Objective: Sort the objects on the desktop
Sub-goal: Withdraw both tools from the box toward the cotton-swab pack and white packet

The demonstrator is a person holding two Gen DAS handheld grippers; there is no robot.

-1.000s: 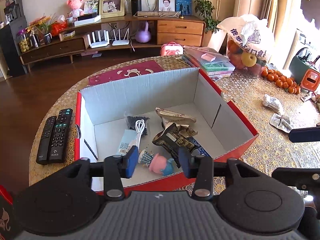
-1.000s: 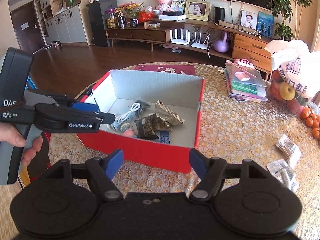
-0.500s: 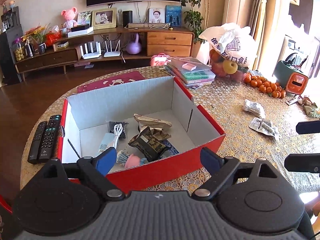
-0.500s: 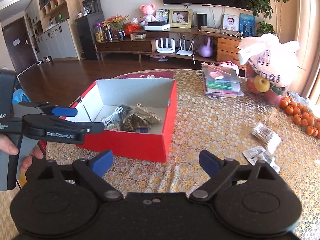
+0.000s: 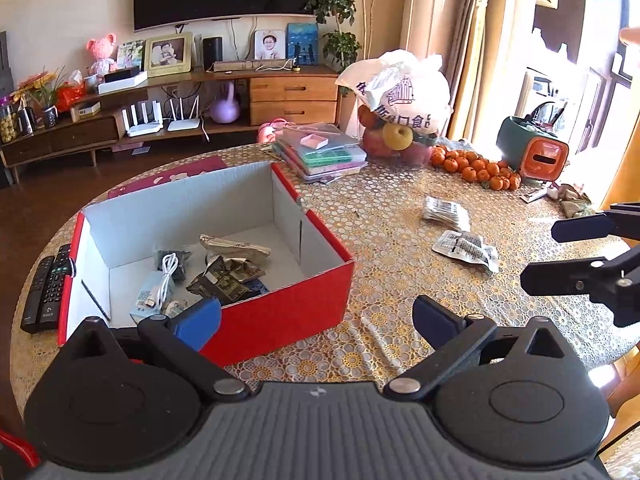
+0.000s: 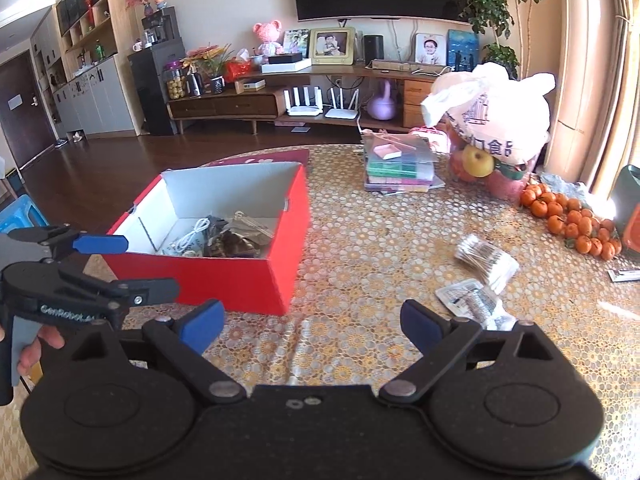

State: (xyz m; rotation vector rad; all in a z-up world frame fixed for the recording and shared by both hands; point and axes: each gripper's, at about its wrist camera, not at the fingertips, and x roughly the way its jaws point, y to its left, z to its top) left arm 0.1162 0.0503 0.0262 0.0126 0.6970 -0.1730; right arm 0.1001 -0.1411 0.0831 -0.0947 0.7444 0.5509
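While both tools hover level above the table (image 5: 392, 220), the left gripper (image 5: 316, 320) and right gripper (image 6: 310, 322) gape wide and empty; the red box (image 5: 280, 316) sits left, two foil packets (image 6: 480, 280) lying right.

Open red cardboard box (image 5: 280, 320) sits on the left part of the surface (image 5: 400, 220). In the box: white coiled cable (image 5: 166, 268), dark crinkled snack wrappers (image 5: 224, 280), lying together on its floor. Two black remote controls (image 5: 46, 292) lie side by side just left of the box. Two flat printed sachets (image 5: 466, 246) lie right of the box, well apart from it. Stack of clear plastic cases (image 5: 324, 152) behind the box; white plastic bag of fruit (image 5: 404, 100) right of the stack; pile of small oranges (image 5: 476, 168) further right.
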